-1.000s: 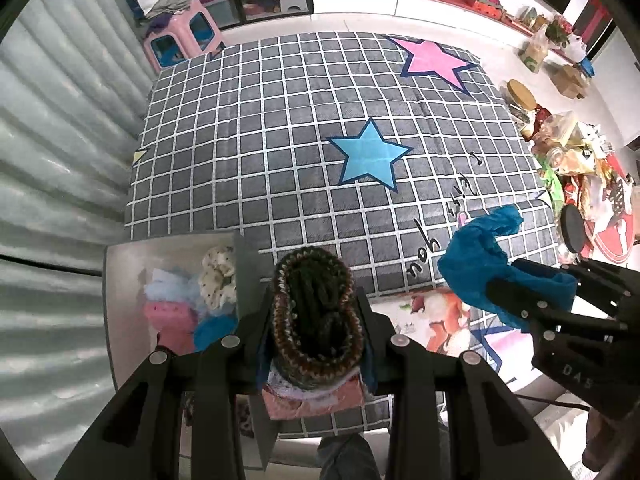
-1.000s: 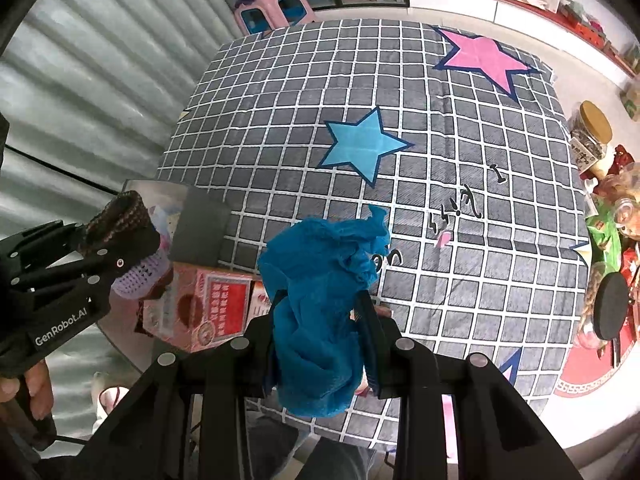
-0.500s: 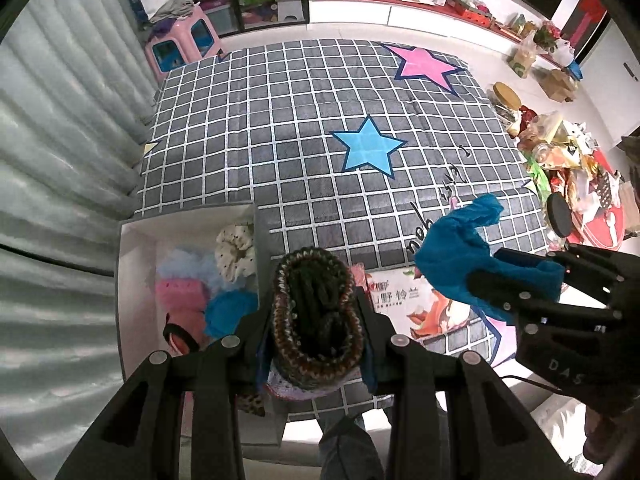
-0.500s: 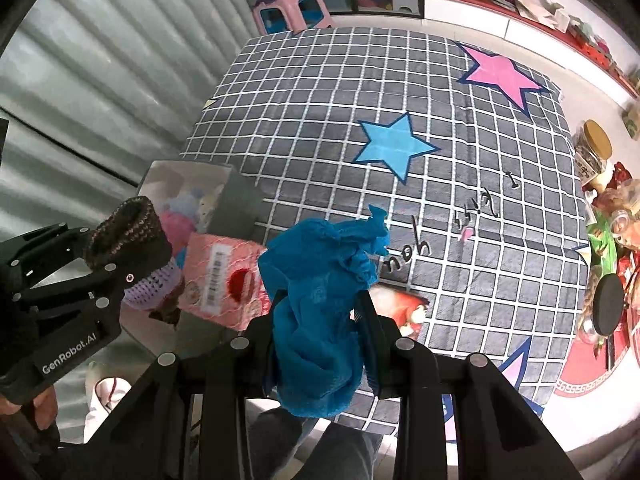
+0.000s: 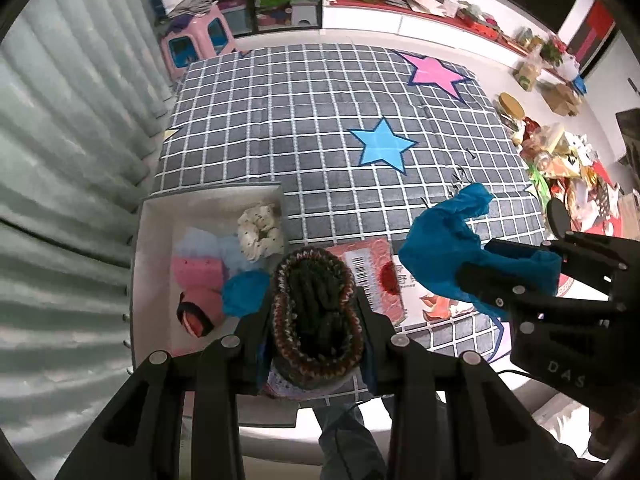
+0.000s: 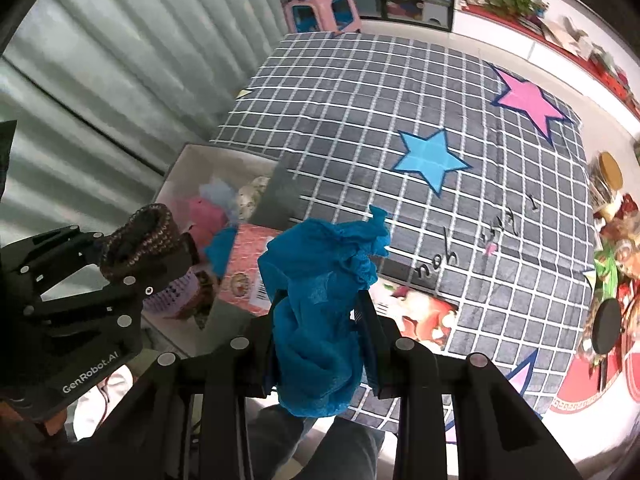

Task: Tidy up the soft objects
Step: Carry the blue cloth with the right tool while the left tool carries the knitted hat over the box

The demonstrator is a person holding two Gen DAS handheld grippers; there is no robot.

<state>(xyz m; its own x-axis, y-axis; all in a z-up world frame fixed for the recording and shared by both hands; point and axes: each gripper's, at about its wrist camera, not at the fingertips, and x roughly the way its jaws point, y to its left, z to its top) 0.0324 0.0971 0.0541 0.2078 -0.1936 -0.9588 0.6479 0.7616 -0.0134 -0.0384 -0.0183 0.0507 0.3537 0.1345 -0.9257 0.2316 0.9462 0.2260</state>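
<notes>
- Left wrist view: the white box (image 5: 160, 216) sits on the checked mat (image 5: 280, 120), already holding soft items.
- Right gripper (image 6: 320, 316) is clamped on the blue cloth (image 6: 320, 280); its loose tail could snag the box wall.
- Left gripper (image 5: 316, 320) pinches the knitted hat (image 5: 316, 312) just beside the box; releasing early would likely miss.

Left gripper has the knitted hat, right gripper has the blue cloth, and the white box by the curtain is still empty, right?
Not quite. The white box already holds soft things, as the left wrist view shows. The left gripper does hold the knitted hat, the right gripper the blue cloth.
</notes>
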